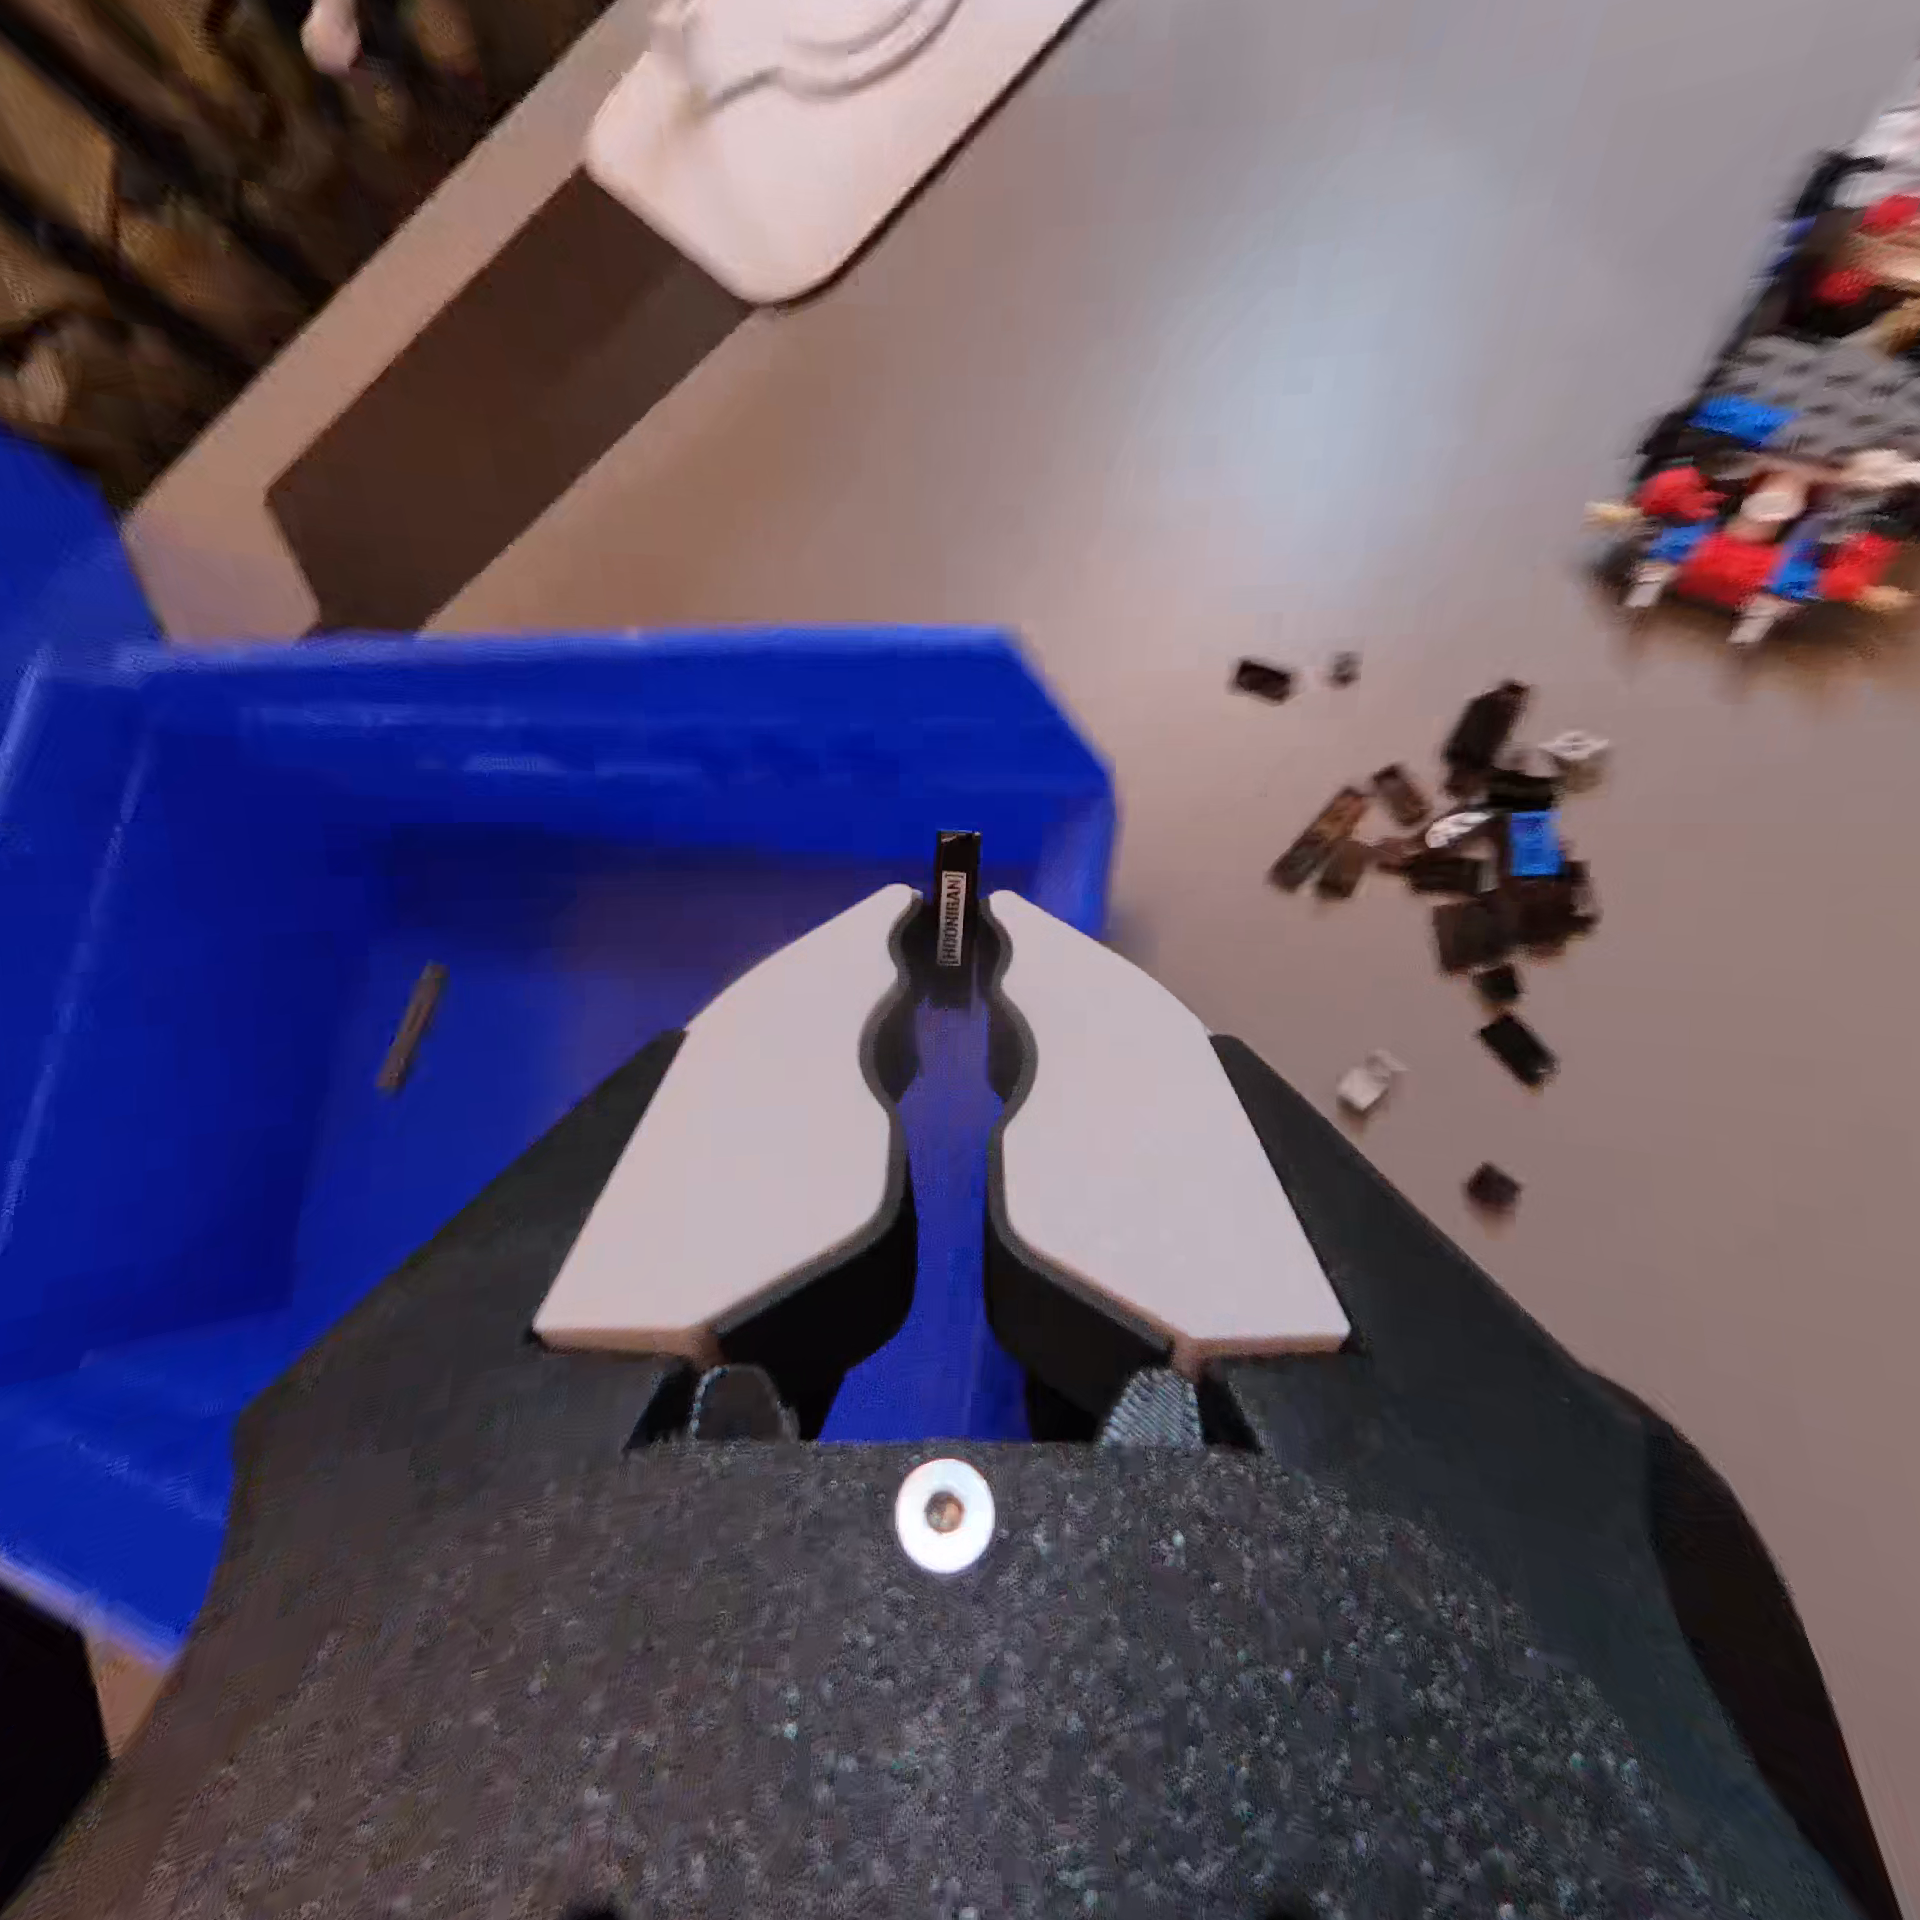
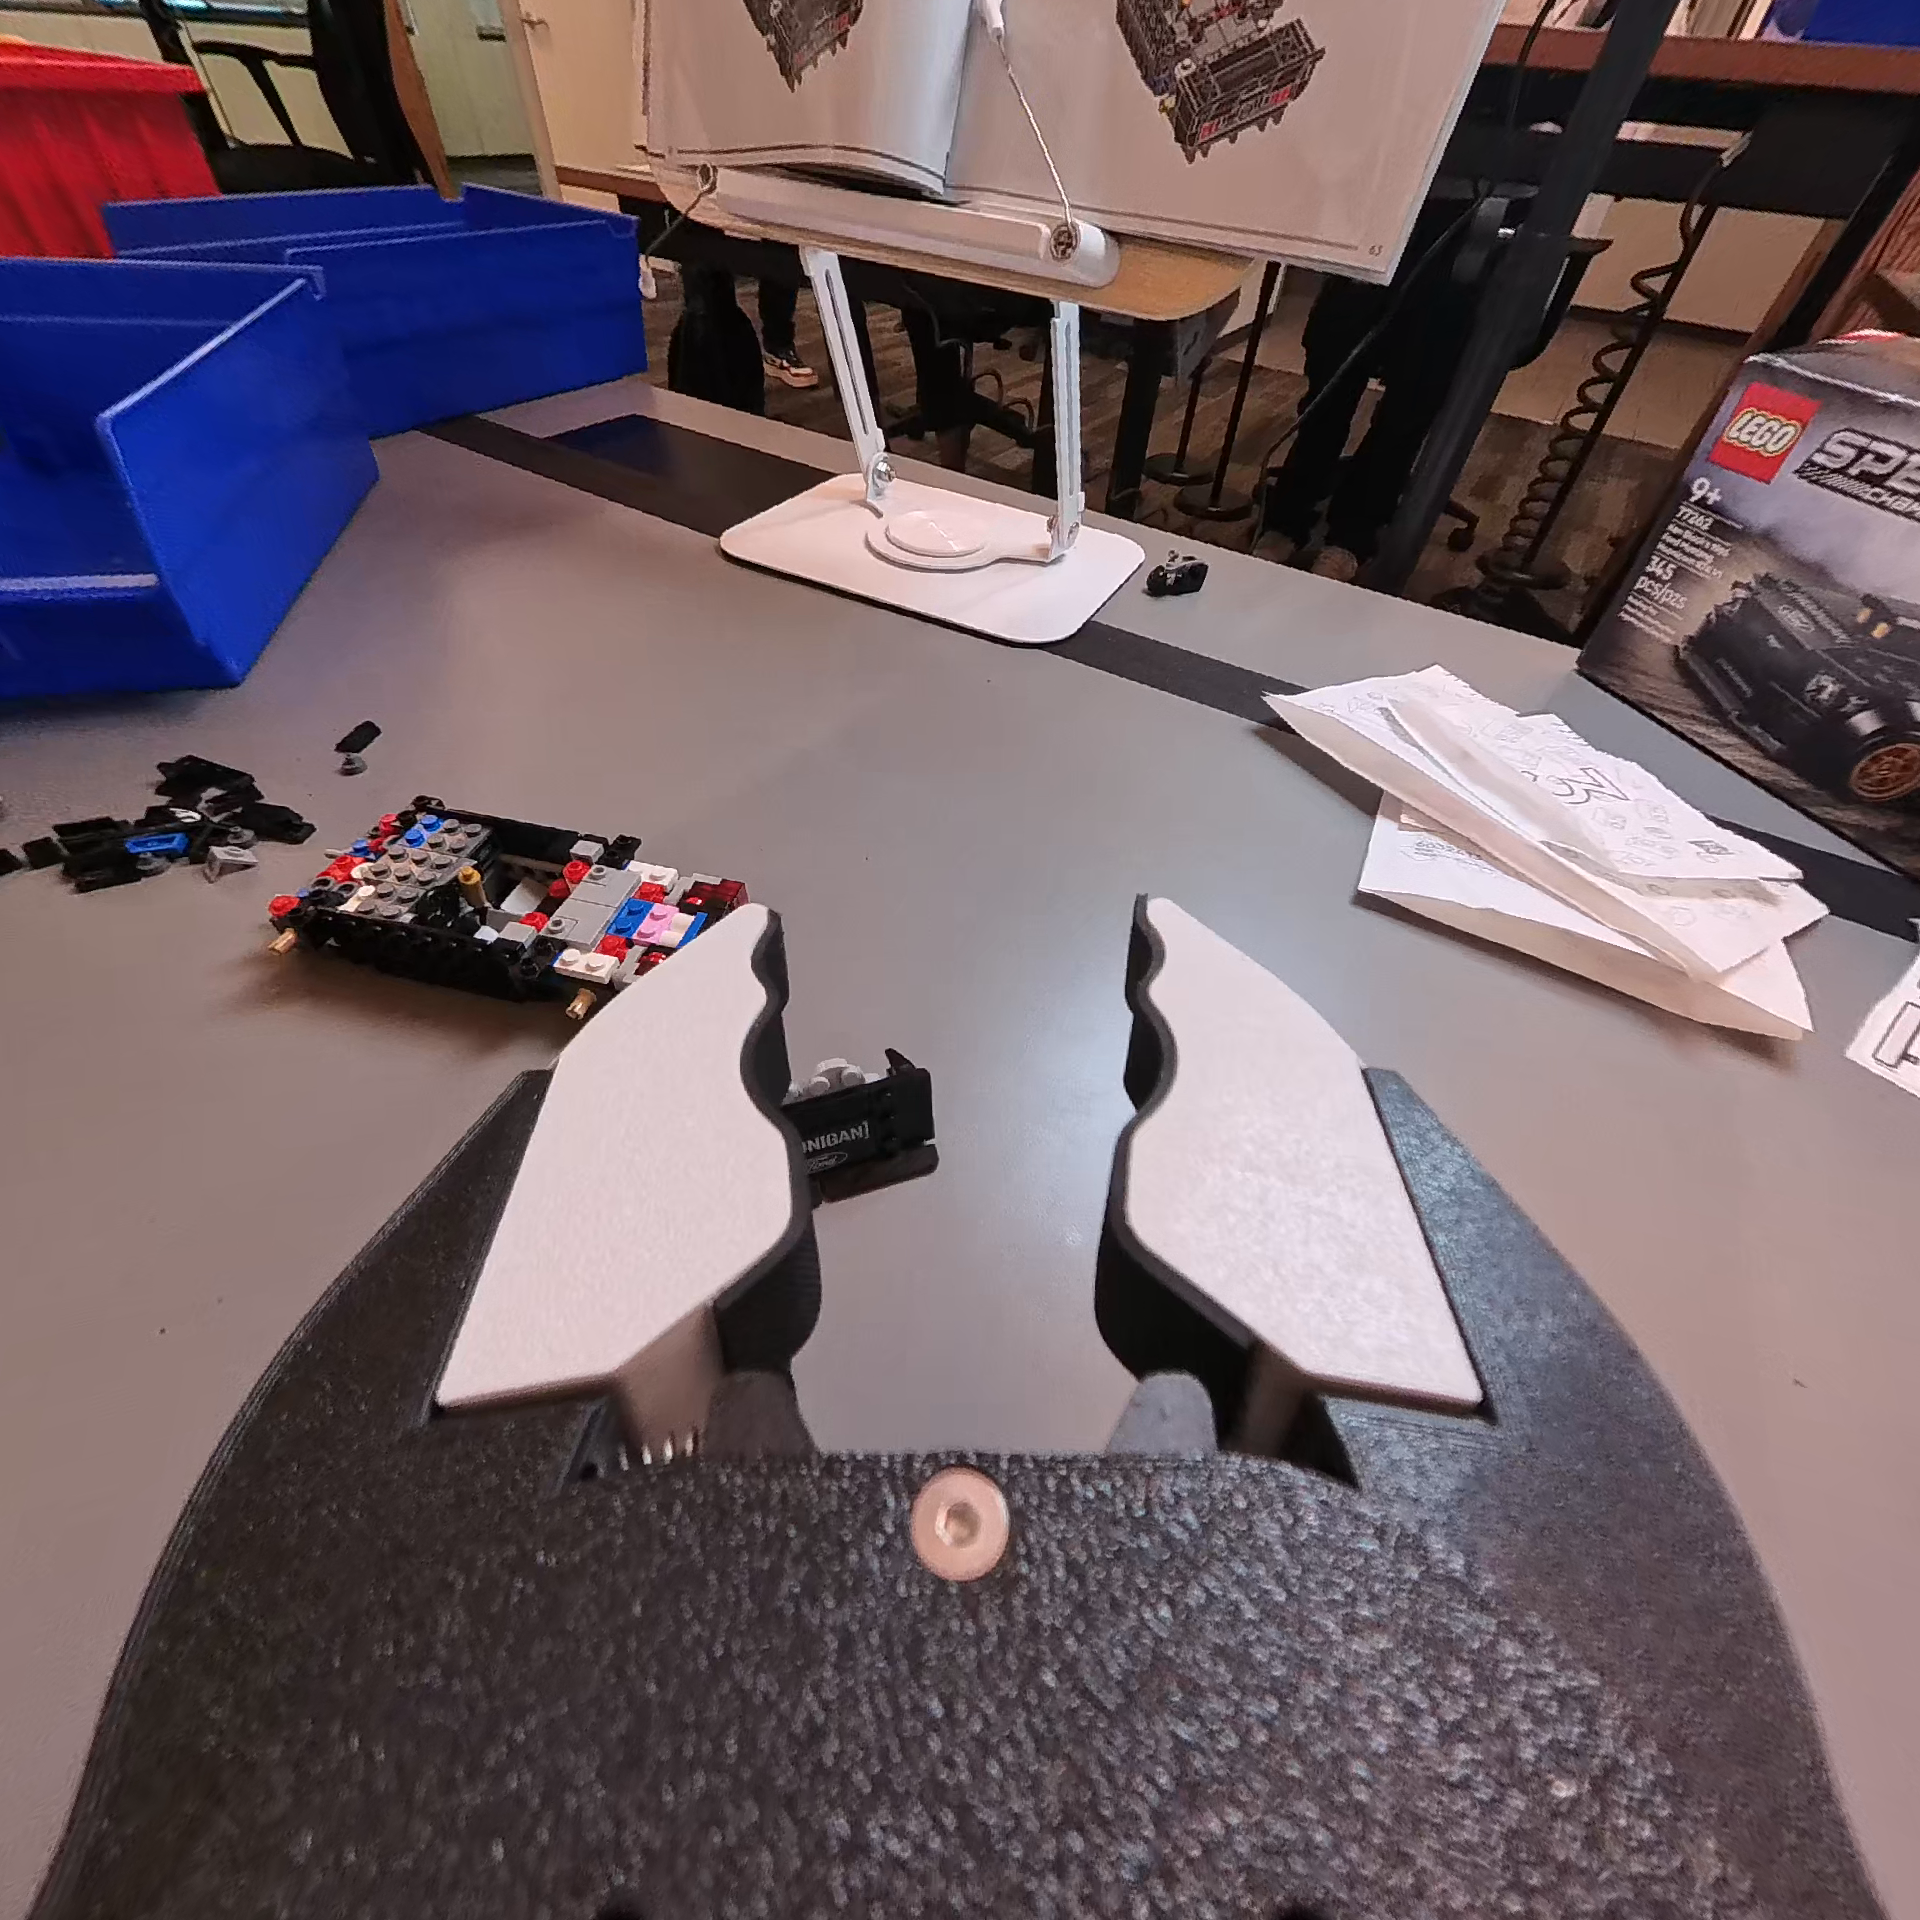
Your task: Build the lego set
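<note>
My left gripper [image 1: 954, 896] is shut on a thin black printed tile [image 1: 954, 894] and holds it upright over the blue bin [image 1: 312, 831]. A second thin dark piece [image 1: 412, 1023] lies in the bin. The half-built car chassis [image 2: 488, 899] lies on the grey table, left of my right gripper [image 2: 956, 914]. My right gripper is open and empty above the table. A small black sub-assembly [image 2: 873, 1132] with a printed side sits on the table just inside the left finger [image 2: 644, 1122], partly hidden by it. The chassis shows blurred at the right in the left wrist view [image 1: 1787, 488].
A pile of loose black pieces [image 2: 145, 821] lies left of the chassis; it also shows in the left wrist view [image 1: 1475, 862]. Blue bins [image 2: 208, 468] stand at the back left. A white stand [image 2: 935, 551] holds the open instruction book. Empty paper bags [image 2: 1538, 831] and the set's box [image 2: 1787, 582] are at the right. The left gripper's tips are roughly 40 centimeters from the right gripper's.
</note>
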A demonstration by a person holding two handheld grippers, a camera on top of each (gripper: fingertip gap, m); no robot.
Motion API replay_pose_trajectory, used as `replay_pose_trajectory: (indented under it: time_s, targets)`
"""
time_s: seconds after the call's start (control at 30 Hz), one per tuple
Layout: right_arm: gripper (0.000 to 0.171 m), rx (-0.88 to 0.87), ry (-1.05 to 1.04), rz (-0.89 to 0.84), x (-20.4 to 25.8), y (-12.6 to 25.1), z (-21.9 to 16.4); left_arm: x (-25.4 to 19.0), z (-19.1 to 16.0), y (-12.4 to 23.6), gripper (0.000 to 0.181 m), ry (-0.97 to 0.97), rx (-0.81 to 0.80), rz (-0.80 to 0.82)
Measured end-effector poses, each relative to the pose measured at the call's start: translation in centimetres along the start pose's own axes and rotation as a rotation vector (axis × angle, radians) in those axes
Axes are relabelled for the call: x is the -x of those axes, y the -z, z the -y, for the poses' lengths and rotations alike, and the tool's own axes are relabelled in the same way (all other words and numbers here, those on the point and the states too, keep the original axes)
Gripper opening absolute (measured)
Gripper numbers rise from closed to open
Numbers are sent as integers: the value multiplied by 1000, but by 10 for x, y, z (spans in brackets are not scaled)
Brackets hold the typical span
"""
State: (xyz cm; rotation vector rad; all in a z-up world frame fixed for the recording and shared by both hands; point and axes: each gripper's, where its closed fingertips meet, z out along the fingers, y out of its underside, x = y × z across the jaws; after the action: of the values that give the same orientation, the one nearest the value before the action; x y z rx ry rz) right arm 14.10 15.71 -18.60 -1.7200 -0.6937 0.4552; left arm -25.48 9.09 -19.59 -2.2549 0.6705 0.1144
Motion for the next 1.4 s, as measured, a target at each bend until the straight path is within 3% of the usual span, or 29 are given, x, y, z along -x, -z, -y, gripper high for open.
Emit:
replay_pose_trajectory:
  time_s: [0.03,0.1,0.2,0.3,0.4,0.6,0.7,0.83,0.97,1.1,1.17,1.27,1.4]
  targets:
    - [63,3,3,2,1,0,-1,9,-11,-1,9,38,46,3]
    - [63,7,9,3,2,-1,-2,21,-27,-8,34,74,104,23]
    - [63,8,8,0,1,-1,-2,12,-21,-10,47,64,40,1]
    - [63,14,2,3,1,-2,-4,-24,-10,-1,38,-16,-1,-136]
    - [63,17,8,6,2,-3,-4,-74,-28,1,38,-156,108,-336]
    - [63,16,9,10,3,-2,-4,-104,-65,-25,32,-269,283,-425]
    - [63,14,11,11,3,-2,-3,-107,-67,-28,9,-251,298,-465]
    - [62,12,8,10,3,-2,-3,-88,-59,-27,8,-282,261,-352]
    - [63,13,9,16,4,-3,-3,-23,-19,-12,8,-84,54,-68]
    - [63,17,14,18,5,-3,-4,2,-37,-10,45,-2,121,5]
    - [62,15,12,15,4,-2,-4,-8,-37,-8,50,-17,106,-40]
    - [62,16,7,13,3,-3,-4,-45,-32,3,44,-68,53,-215]
    - [62,24,14,18,5,-4,-6,-94,-52,12,32,-177,115,-429]
